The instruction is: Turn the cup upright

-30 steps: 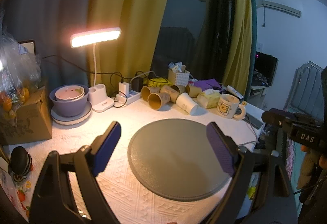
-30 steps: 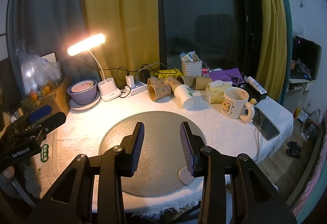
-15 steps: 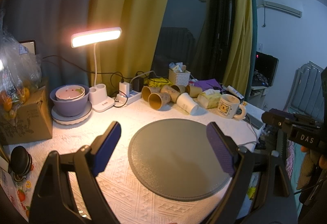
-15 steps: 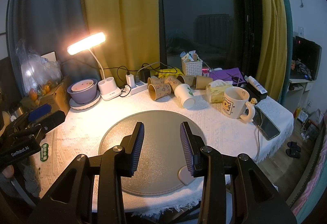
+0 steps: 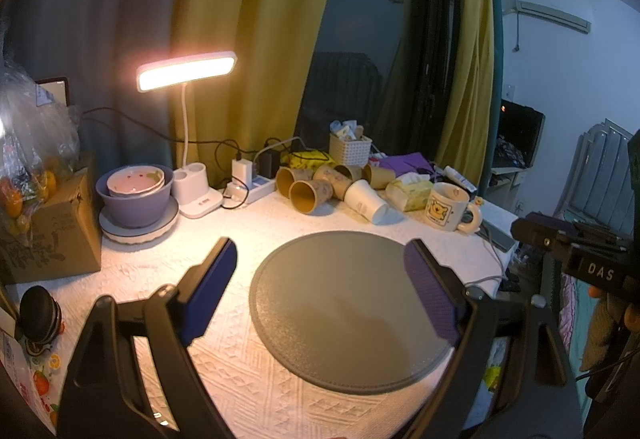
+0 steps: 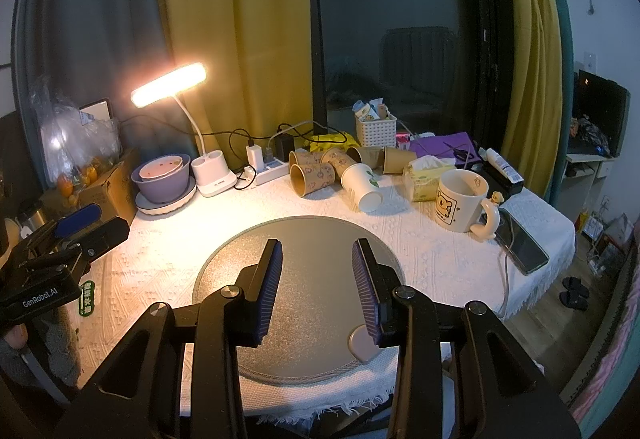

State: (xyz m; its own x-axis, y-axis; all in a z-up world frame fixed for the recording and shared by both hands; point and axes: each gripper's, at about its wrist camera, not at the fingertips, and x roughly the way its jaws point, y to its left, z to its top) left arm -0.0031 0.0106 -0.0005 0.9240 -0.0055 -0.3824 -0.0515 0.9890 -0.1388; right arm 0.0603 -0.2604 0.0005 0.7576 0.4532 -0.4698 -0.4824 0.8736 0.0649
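Note:
Several paper cups lie on their sides at the back of the table: brown printed cups (image 6: 314, 178) (image 5: 310, 194) and a white cup (image 6: 362, 187) (image 5: 366, 197). My left gripper (image 5: 322, 293) is wide open and empty, above the near edge of the round grey mat (image 5: 344, 303). My right gripper (image 6: 317, 285) is open with a narrower gap, empty, over the same mat (image 6: 312, 239). Both grippers are well short of the cups. The left gripper also shows at the left of the right wrist view (image 6: 60, 239).
A ceramic bear mug (image 6: 460, 201) stands upright at right, by a tissue pack (image 6: 426, 183) and phone (image 6: 524, 245). A lit desk lamp (image 6: 170, 85), purple bowls (image 6: 162, 177), power strip (image 6: 266, 173), white basket (image 6: 376, 129) and cardboard box (image 5: 48, 231) line the back and left.

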